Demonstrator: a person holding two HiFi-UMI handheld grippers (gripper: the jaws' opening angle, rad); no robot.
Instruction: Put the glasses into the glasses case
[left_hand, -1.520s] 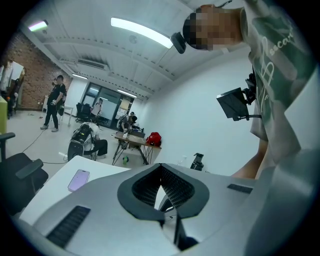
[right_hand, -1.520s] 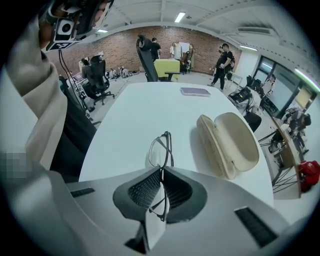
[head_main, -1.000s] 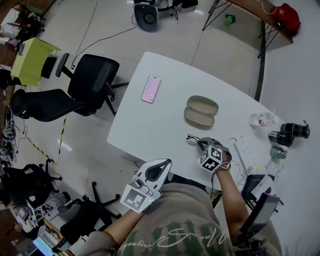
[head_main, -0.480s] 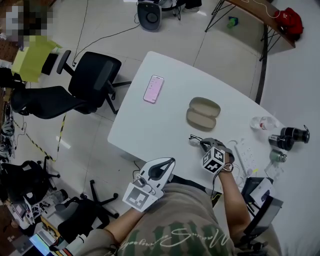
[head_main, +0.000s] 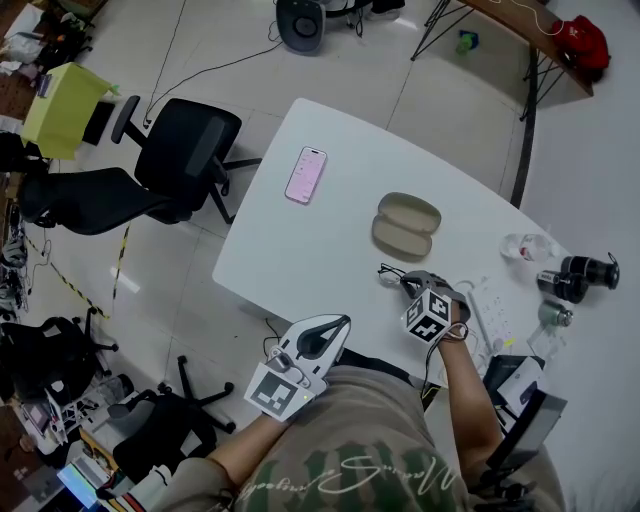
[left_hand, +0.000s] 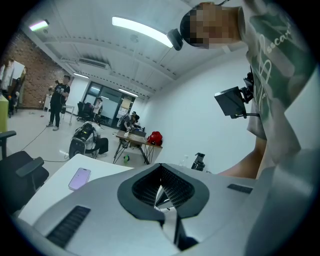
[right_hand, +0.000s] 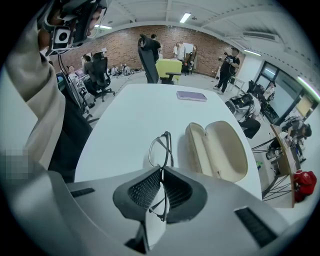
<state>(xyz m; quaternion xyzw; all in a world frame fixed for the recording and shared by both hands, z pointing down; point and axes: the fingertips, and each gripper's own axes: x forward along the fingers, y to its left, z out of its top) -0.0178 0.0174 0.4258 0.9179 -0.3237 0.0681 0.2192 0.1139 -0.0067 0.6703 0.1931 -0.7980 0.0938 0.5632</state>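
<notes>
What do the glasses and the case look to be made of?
Glasses: thin dark wire frame, probably metal, with clear lenses showing the table through. Case: open hard clamshell, matte beige inside, likely a fabric or suede-like lining; the shell material can't be told.

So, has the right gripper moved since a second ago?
No, the right gripper, shut on the glasses, sits just as near the glasses case as before.

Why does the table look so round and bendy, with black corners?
Right gripper view: the wide-angle lens bends the table and darkens the corners, though the glasses look sharp. Left gripper view: same dark corners, plus a glaring ceiling light.
</notes>
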